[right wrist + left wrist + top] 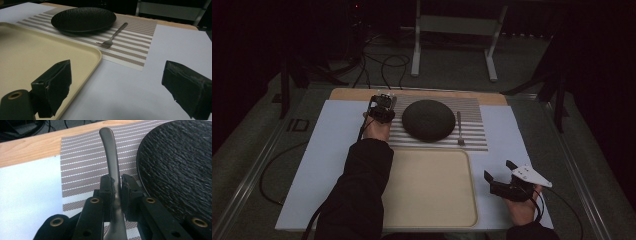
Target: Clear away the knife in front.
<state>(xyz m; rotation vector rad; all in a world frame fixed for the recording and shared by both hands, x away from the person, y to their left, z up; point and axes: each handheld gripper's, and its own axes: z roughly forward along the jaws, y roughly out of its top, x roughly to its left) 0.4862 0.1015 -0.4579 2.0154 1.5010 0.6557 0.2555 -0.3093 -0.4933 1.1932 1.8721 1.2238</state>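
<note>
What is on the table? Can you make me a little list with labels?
left gripper: shut on a grey utensil handle, over the striped placemat, left of the plate
right gripper: open, holding nothing, right of the tray
plate: black, on the placemat
fork: on the placemat, right of the plate
tray: cream-coloured, in front of the placemat

High view overhead; gripper views low, sharing the black plate point(428, 120).
</note>
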